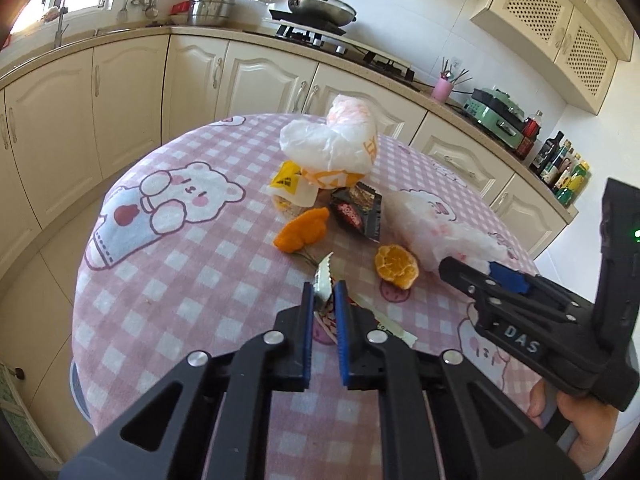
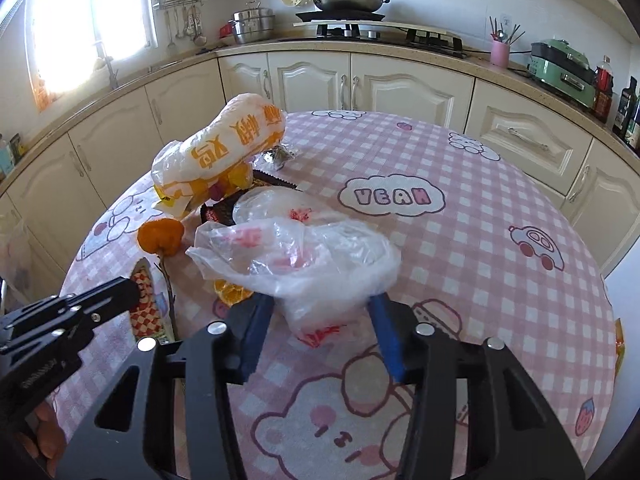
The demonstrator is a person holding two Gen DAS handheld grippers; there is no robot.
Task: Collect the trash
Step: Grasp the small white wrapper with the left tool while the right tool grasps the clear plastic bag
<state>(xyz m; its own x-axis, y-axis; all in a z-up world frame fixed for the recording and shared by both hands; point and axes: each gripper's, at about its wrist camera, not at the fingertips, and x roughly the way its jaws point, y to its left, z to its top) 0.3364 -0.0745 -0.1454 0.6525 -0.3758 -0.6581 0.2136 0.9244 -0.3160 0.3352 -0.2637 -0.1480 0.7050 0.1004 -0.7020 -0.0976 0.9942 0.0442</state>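
Trash lies on a round table with a pink checked cloth (image 1: 192,272). My left gripper (image 1: 325,288) is shut on a red-checked snack wrapper (image 1: 323,286), which also shows in the right wrist view (image 2: 145,300). My right gripper (image 2: 320,304) is open around a clear plastic bag (image 2: 304,256) lying on the table; it also shows at the right of the left wrist view (image 1: 472,272), next to the bag (image 1: 440,232). Beyond are orange peels (image 1: 302,230) (image 1: 396,266), a dark wrapper (image 1: 356,210) and a white-and-orange bag (image 1: 340,140).
Cream kitchen cabinets (image 1: 132,88) ring the table. The counter holds a stove with a pan (image 1: 320,8), pots, a pink utensil cup (image 1: 442,88), a green appliance and bottles (image 1: 560,164). A window is at the left.
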